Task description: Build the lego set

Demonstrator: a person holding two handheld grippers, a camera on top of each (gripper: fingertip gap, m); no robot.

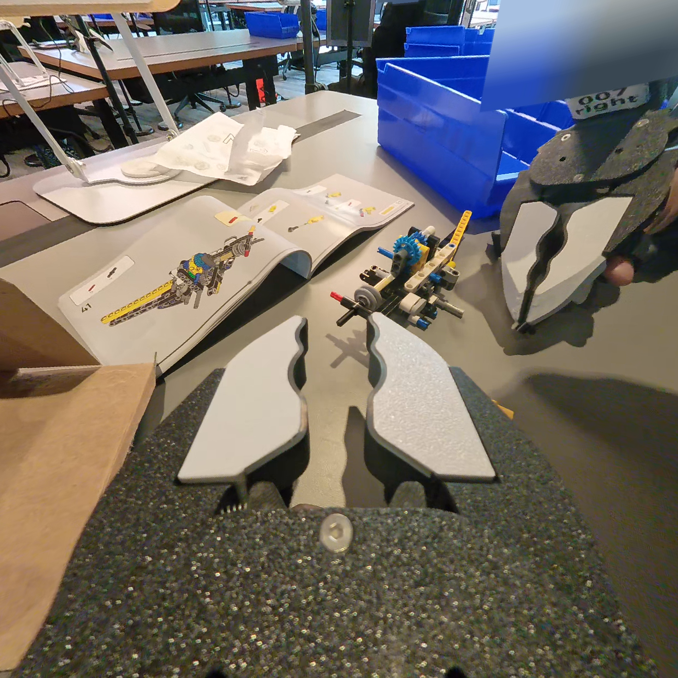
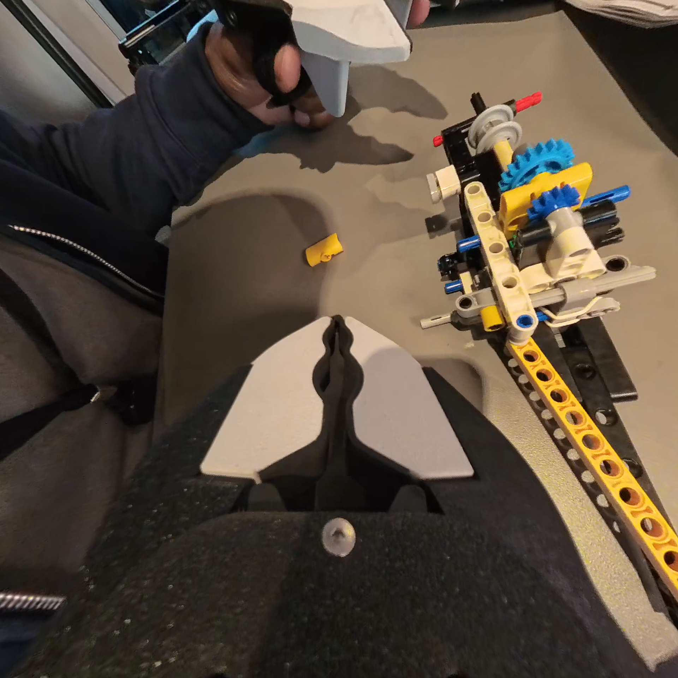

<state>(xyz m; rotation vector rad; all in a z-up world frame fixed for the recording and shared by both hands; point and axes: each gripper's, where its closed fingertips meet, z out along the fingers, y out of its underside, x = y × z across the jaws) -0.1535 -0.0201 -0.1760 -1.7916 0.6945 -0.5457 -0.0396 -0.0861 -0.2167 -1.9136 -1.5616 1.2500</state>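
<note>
We see the half-built lego model [image 1: 411, 271] lying on the grey table [image 1: 550, 403], just ahead of the left gripper [image 1: 337, 330], whose jaws are spread with nothing between them. The right gripper [image 2: 337, 321] has its jaws pressed together, empty, tips low near the table beside the model. It carries a white label with writing. A loose yellow piece [image 2: 323, 249] lies apart from the model. The open instruction booklet [image 1: 205, 271] shows printed diagrams and a page number. Blue bins [image 1: 440, 139] sit behind it, with a cardboard box [image 1: 55, 458] at left.
</note>
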